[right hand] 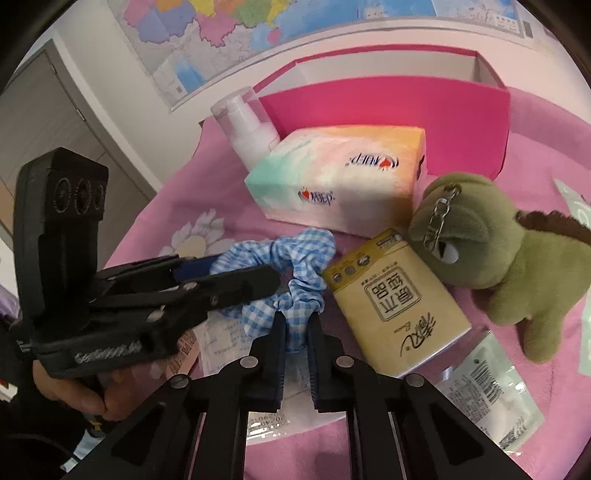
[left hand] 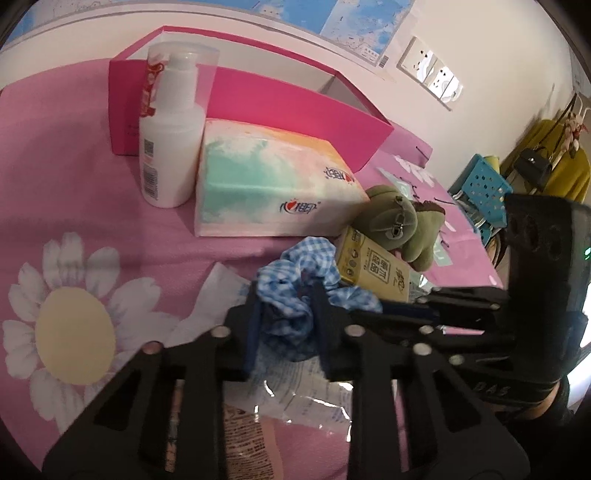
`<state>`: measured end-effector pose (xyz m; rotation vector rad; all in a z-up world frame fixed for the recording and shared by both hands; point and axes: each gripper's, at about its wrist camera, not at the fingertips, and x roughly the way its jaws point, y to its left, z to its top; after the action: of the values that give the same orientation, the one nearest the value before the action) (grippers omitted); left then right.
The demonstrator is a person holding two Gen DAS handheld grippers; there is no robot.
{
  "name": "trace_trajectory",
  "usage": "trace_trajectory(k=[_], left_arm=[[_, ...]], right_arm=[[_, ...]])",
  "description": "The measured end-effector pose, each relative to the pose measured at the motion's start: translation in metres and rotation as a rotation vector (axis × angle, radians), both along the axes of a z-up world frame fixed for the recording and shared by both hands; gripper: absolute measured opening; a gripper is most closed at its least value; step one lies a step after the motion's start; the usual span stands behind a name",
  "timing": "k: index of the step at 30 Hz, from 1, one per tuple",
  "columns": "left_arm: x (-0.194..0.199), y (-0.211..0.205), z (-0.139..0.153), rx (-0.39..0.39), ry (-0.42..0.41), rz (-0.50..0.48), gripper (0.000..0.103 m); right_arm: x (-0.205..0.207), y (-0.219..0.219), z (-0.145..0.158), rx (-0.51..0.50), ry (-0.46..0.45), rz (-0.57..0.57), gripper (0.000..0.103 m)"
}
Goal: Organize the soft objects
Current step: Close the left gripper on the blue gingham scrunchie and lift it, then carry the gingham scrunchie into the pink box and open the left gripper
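The blue-checked scrunchie [left hand: 295, 291] lies at the lower centre of both views on a pink cloth [left hand: 74, 184] printed with a daisy, and both tools have hold of it. In the left wrist view, the left hand-held gripper [left hand: 286, 325] has its jaws pinched on a fold of the scrunchie, fabric bunched between the pads. In the right wrist view, the right hand-held gripper [right hand: 297, 336] is clamped on the scrunchie's near edge, its jaws almost together with a thin band of cloth between them; the left tool reaches in from the left of that frame, a hand [right hand: 74, 391] under its handle.

Just right of the scrunchie lies a yellow tissue pack [right hand: 399, 302], touching it. A green plush [right hand: 509, 254] with a metal keyring sits at the right of the frame, against the pack's far corner. Behind the scrunchie, at centre, lies a pastel tissue pack [right hand: 343, 181], with a white pump bottle [left hand: 168, 147] upright just left of it. Behind both, in the upper part of the frame, stands an open pink box [right hand: 388, 107], its inside white. Clear printed sachets [right hand: 491, 391] lie flat on the cloth, one at lower right, another under the scrunchie and the jaws. A map [right hand: 258, 29] hangs on the wall at the top.
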<state>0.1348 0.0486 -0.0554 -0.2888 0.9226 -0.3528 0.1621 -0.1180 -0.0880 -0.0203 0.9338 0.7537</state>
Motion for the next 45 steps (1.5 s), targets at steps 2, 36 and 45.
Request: trace_trajectory(k=[2,36,45], left_arm=[[-0.001,-0.002,0.006,0.029,-0.017,-0.002,0.022],[0.157,-0.014,0.142,0.321,-0.256,0.02,0.021],[0.198,-0.008,0.118,0.394,-0.172,0.078,0.033]], right_arm=[[-0.002,-0.002,0.005,0.008,-0.015,0.002,0.009],[0.133,0.021,0.16,0.01,-0.296,-0.046,0.009],[0.204,0.038,0.135,-0.06,-0.186,-0.078,0.017]])
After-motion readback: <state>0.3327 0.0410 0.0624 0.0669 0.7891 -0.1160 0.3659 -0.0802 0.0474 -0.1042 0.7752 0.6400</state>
